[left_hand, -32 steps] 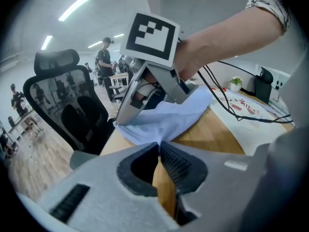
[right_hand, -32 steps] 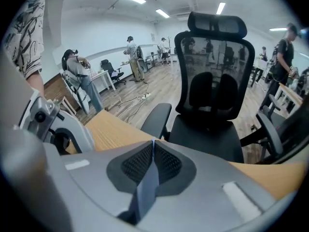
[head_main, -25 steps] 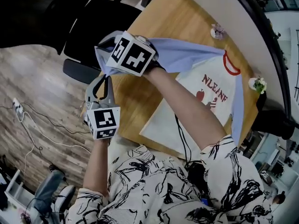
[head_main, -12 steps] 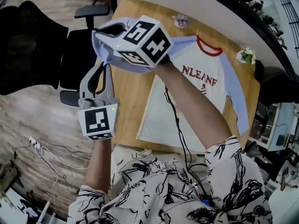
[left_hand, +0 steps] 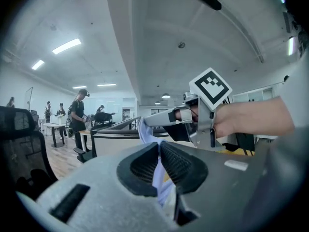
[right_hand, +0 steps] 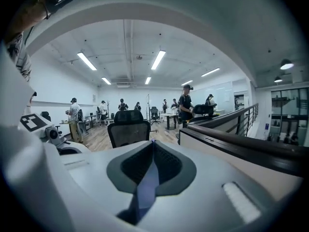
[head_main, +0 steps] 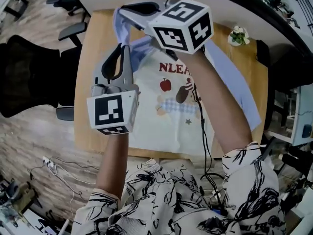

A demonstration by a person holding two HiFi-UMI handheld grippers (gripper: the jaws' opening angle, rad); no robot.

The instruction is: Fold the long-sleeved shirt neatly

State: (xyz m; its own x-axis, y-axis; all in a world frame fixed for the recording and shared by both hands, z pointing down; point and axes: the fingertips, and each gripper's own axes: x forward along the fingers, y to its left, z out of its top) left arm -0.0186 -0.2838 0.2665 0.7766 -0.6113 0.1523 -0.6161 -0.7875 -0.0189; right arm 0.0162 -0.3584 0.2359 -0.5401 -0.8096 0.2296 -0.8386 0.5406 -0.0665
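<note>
Jaws clenched on pale blue cloth: the left gripper (left_hand: 159, 153) and right gripper (right_hand: 152, 148) each pinch a fold of one sleeve (head_main: 121, 27) of the long-sleeved shirt (head_main: 171, 116), held up in the air above the far left corner of the wooden worktop (head_main: 85, 92). The shirt's white body lies print-up in the middle of the worktop, collar toward the far edge, and the other sleeve (head_main: 237, 89) trails toward the right edge. To fold well from here, both pinches likely need to hold firm with the sleeve taut between them, crossing the chest level and lowering together, so the crease lands at the shoulder without dragging the body askew.
</note>
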